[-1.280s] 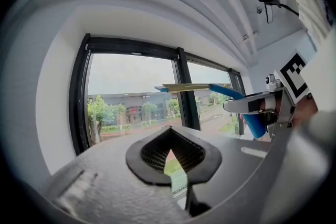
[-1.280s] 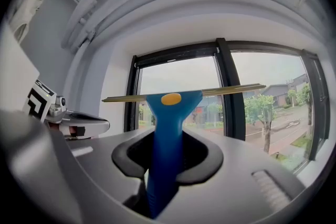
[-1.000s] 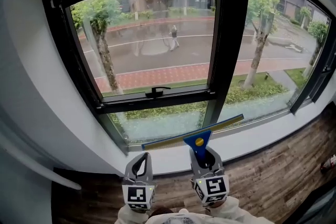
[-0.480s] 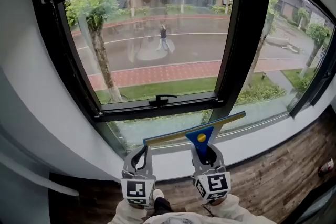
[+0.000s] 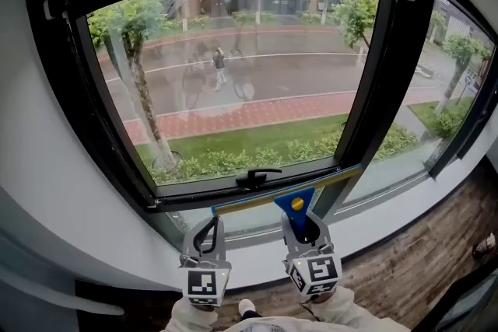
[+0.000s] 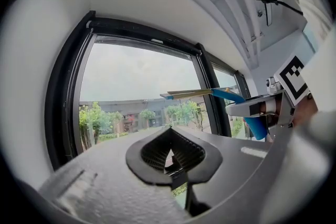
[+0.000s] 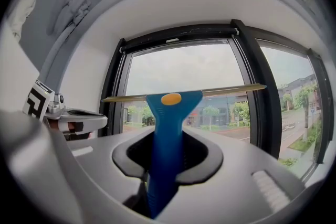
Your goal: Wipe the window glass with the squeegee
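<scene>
My right gripper [image 5: 304,228] is shut on the blue handle of a squeegee [image 5: 293,204]; its long yellow blade [image 5: 264,197] lies across the bottom rail of the black-framed window sash, near the black latch [image 5: 257,177]. In the right gripper view the squeegee [image 7: 170,113] stands upright between the jaws, its blade level in front of the glass [image 7: 186,84]. My left gripper [image 5: 205,233] hangs beside it on the left, shut and holding nothing. The left gripper view has the squeegee blade [image 6: 190,94] to the right of that gripper [image 6: 170,153].
A black mullion [image 5: 373,97] divides the opening sash from a fixed pane on the right. The white sill [image 5: 373,223] runs below, with wooden floor [image 5: 405,276] beneath. White wall [image 5: 39,167] curves along the left. A person walks on the road outside [image 5: 219,68].
Both grippers and my head have risen: the squeegee blade went from the lower fixed pane up to the sash's bottom rail. The window fills more of the view.
</scene>
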A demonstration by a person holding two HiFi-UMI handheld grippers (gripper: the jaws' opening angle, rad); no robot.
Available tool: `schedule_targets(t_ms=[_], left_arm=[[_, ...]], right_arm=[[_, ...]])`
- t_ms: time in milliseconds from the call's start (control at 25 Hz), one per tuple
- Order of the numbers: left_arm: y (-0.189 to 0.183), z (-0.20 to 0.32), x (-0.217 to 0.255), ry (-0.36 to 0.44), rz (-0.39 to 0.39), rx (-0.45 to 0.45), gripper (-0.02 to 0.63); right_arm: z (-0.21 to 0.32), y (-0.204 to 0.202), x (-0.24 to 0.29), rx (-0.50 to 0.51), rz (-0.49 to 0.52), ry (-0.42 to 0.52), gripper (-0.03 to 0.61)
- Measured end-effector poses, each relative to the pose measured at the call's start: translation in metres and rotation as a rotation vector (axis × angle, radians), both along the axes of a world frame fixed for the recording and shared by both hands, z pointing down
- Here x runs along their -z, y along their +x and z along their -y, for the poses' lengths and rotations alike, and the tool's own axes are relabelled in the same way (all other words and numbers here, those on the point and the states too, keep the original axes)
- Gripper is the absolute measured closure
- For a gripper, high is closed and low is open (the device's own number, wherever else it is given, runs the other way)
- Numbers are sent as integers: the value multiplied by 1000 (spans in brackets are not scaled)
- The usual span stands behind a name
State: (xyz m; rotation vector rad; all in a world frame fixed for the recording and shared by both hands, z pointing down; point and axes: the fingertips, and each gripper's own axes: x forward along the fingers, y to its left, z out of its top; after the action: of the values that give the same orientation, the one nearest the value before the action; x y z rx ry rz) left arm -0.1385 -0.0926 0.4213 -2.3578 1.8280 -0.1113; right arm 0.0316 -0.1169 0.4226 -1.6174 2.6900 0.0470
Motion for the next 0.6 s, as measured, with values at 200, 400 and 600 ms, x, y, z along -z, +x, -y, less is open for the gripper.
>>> schedule_targets(t_ms=[200, 400, 600], left_arm=[[-19, 25, 4, 1, 5, -8, 614], [-25, 53, 13, 10, 3, 7, 614], [-20, 76, 21, 15, 11, 42, 614]], right_arm=[[30, -19, 11, -10, 10, 21, 471], [62, -16, 25, -13, 29, 33, 471], [101, 0, 49, -10, 52, 62, 471]])
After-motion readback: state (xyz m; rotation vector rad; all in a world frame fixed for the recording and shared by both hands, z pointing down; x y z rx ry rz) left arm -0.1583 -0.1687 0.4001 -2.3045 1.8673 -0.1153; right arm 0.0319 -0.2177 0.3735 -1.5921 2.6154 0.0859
